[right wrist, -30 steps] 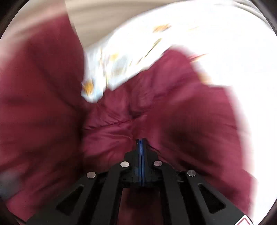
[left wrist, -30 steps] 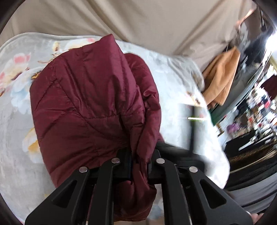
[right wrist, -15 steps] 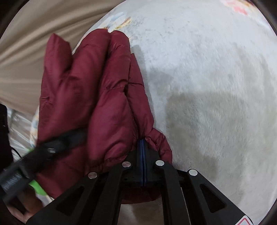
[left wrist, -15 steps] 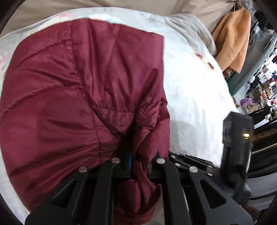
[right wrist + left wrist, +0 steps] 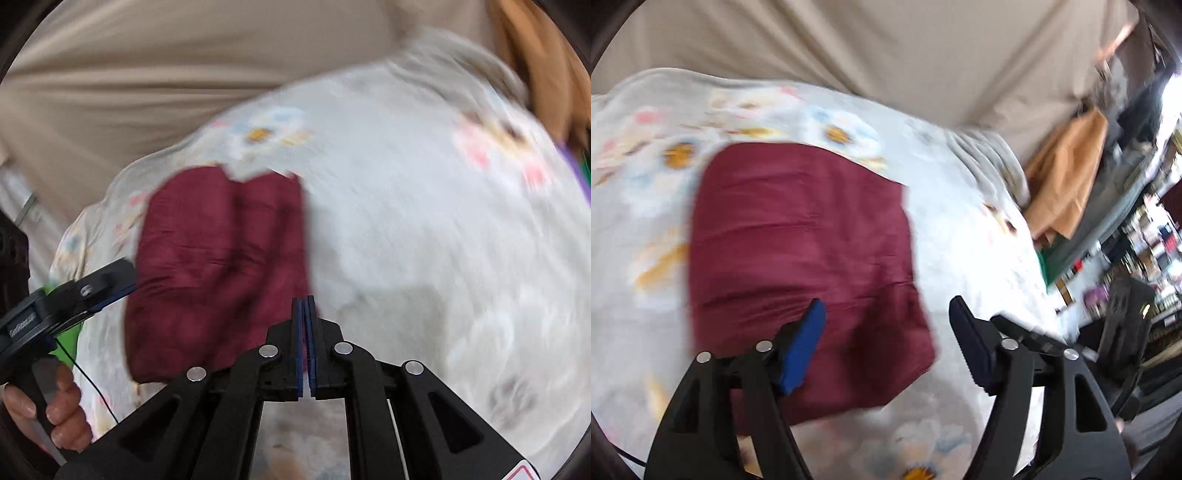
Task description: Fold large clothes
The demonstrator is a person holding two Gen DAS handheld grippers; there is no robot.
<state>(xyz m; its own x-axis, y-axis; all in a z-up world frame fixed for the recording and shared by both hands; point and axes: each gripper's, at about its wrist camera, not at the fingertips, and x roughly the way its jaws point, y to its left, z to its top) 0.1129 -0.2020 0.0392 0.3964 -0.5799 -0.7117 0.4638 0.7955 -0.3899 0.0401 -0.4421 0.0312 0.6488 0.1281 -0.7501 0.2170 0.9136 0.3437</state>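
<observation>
left claw (image 5: 886, 325) released, now wide | right claw (image 5: 304, 325) closed, empty | maroon jacket (image 5: 801, 266) folded flat

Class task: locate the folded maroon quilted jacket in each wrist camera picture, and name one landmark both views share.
Left wrist view: the folded maroon quilted jacket fills centre-left, behind the open left gripper.
Right wrist view: the jacket lies left of centre, beside the right gripper.
Shared landmark: the pale floral blanket beneath it.
</observation>
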